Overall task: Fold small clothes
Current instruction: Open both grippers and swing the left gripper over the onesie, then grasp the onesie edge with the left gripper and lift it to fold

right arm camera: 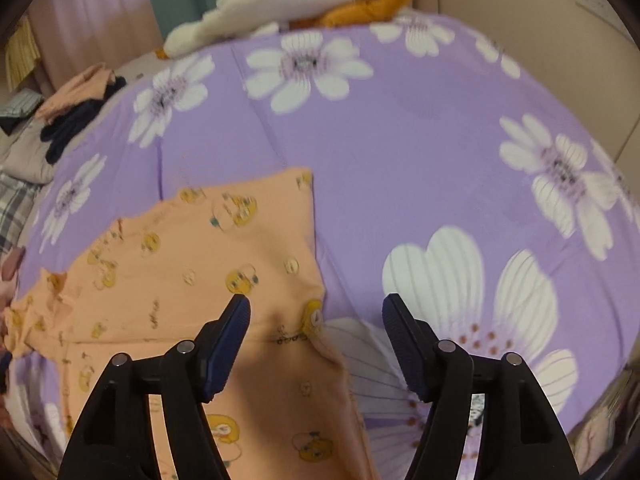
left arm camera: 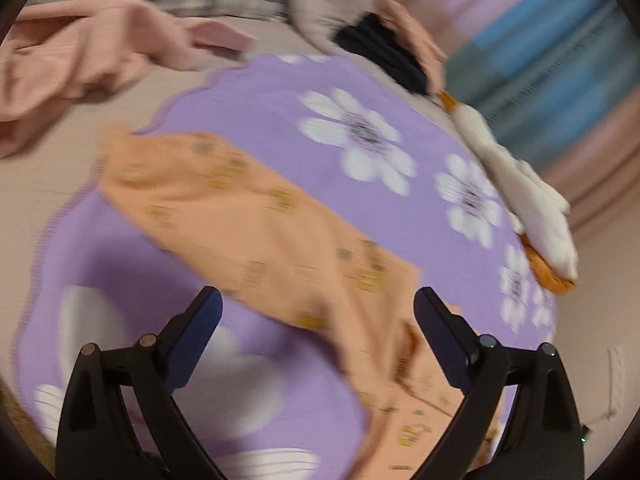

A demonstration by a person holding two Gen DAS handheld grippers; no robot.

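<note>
Garment [right arm camera: 192, 280]: orange, printed, thin and limp, lying flat on purple blanket [right arm camera: 400, 152]; best pinched at hem corners. Left hand-held gripper [left arm camera: 316, 300] and right hand-held gripper [right arm camera: 316, 308]: both spread above garment, holding nothing.

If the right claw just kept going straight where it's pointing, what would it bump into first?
Probably the orange garment at its right edge, or the purple flowered blanket right beside it; the open right claw straddles that edge, and depth is unclear.

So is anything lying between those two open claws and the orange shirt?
Nothing visible. The orange shirt lies flat on the purple flowered blanket, directly below the open right gripper and left gripper.
</note>
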